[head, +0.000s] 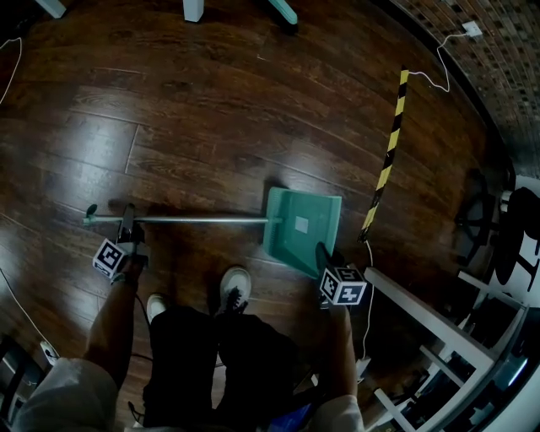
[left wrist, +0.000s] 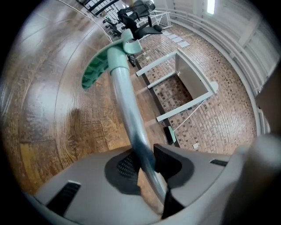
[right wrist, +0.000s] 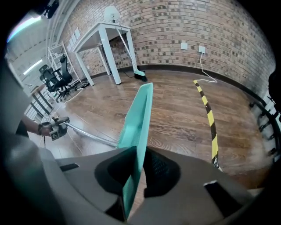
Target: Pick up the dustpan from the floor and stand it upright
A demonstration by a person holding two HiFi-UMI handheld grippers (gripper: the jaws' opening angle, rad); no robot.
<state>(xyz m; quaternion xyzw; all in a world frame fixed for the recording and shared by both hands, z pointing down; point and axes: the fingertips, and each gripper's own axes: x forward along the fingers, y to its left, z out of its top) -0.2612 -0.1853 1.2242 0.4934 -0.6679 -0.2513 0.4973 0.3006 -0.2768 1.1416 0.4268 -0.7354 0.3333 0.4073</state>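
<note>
A green dustpan (head: 304, 226) lies on the dark wood floor with its long metal handle (head: 186, 219) stretched out to the left. My left gripper (head: 126, 234) is shut on that handle near its far end; in the left gripper view the handle (left wrist: 127, 101) runs out from between the pads of the left gripper (left wrist: 147, 163) toward the green pan (left wrist: 99, 66). My right gripper (head: 327, 255) is at the pan's near right corner. In the right gripper view the pan's thin green wall (right wrist: 138, 118) stands edge-on, with the right gripper (right wrist: 136, 172) shut on it.
A yellow-and-black striped strip (head: 386, 160) runs across the floor just right of the pan. A white table frame (head: 422, 312) and a black office chair (head: 506, 228) stand at the right. The person's shoes (head: 234, 287) are just behind the handle. White table legs (head: 194, 10) are far off.
</note>
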